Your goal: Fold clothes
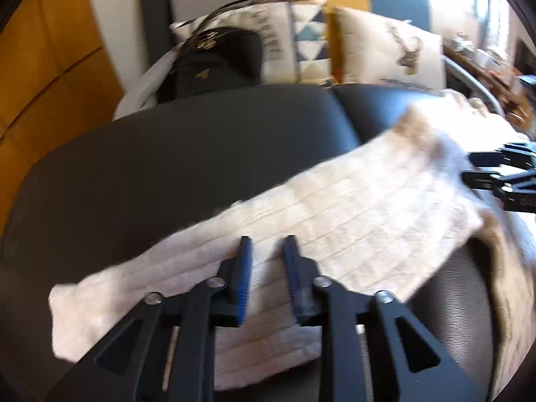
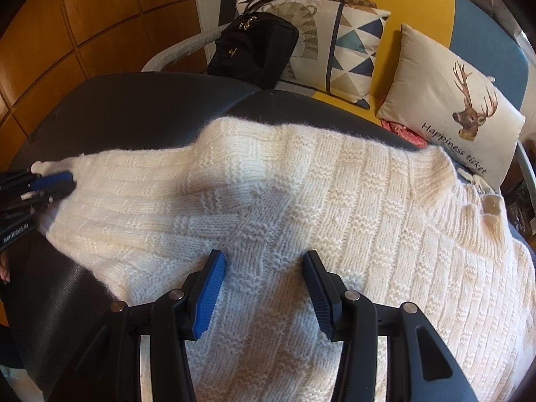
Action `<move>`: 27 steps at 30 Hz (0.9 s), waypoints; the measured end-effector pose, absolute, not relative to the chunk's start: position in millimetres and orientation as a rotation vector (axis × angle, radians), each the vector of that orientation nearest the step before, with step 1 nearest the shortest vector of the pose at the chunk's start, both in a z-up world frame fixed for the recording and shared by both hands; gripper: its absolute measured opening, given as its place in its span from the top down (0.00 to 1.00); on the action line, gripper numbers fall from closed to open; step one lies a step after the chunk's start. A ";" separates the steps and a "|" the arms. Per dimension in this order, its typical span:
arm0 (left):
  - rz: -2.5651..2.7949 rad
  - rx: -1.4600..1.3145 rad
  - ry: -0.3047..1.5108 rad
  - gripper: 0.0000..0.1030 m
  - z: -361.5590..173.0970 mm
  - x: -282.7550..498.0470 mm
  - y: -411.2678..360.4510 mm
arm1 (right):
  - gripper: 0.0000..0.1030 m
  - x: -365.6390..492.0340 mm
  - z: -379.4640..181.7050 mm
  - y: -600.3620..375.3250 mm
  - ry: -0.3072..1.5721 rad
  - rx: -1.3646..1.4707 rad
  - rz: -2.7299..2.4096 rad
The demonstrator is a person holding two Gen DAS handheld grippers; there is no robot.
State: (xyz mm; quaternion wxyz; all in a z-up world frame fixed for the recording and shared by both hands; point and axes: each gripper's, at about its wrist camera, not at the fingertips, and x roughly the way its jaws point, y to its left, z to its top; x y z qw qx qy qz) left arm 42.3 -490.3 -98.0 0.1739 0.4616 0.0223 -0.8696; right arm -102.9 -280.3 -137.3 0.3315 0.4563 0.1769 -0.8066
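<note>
While the cream knitted sweater (image 2: 301, 201) lies spread over the dark leather seat (image 2: 134, 110), one sleeve (image 1: 234, 234) stretches out sideways from the body and nothing pins it down. The left gripper (image 1: 266, 251) hangs over that sleeve near the cuff end, its jaws a narrow gap apart with only bare knit showing between them, gripping nothing that I can see. The right gripper (image 2: 264, 264) sits over the sweater's body where the sleeve joins, jaws moderately wide, also empty; whether its tips press into the wool I cannot tell.

My worry is the wool itself. It is thick, loose and stretchy, so a shallow pinch by the left jaws could catch only a few loops and let the sleeve slip out halfway through the fold. With the body unheld, a pull on the sleeve might drag the whole garment across the slick leather. The black bag (image 2: 254, 50) and the cushions (image 2: 452, 100) stand well clear.
</note>
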 end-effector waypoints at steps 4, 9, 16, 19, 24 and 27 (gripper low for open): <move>-2.440 1.235 0.259 0.43 -109.9 44.5 -514.2 | 0.51 -104.0 -132.8 -281.2 0.447 1.205 -2.105; -2.462 1.175 0.243 0.42 -119.6 61.0 -520.6 | 0.52 -126.4 -105.7 -275.2 0.285 1.172 -2.125; -2.485 1.173 0.290 0.41 -117.1 68.6 -537.2 | 0.53 -146.4 -122.0 -340.4 0.534 1.151 -2.126; -2.470 1.168 0.283 0.39 -116.9 66.3 -537.8 | 0.49 -155.3 -124.8 -356.7 0.520 1.187 -2.207; -2.433 1.181 0.236 0.36 -109.6 60.2 -544.7 | 0.50 -161.4 -120.5 -359.9 0.456 1.197 -2.207; -2.391 1.147 0.233 0.37 -98.1 57.9 -544.9 | 0.52 -159.6 -100.0 -317.8 0.303 1.124 -2.171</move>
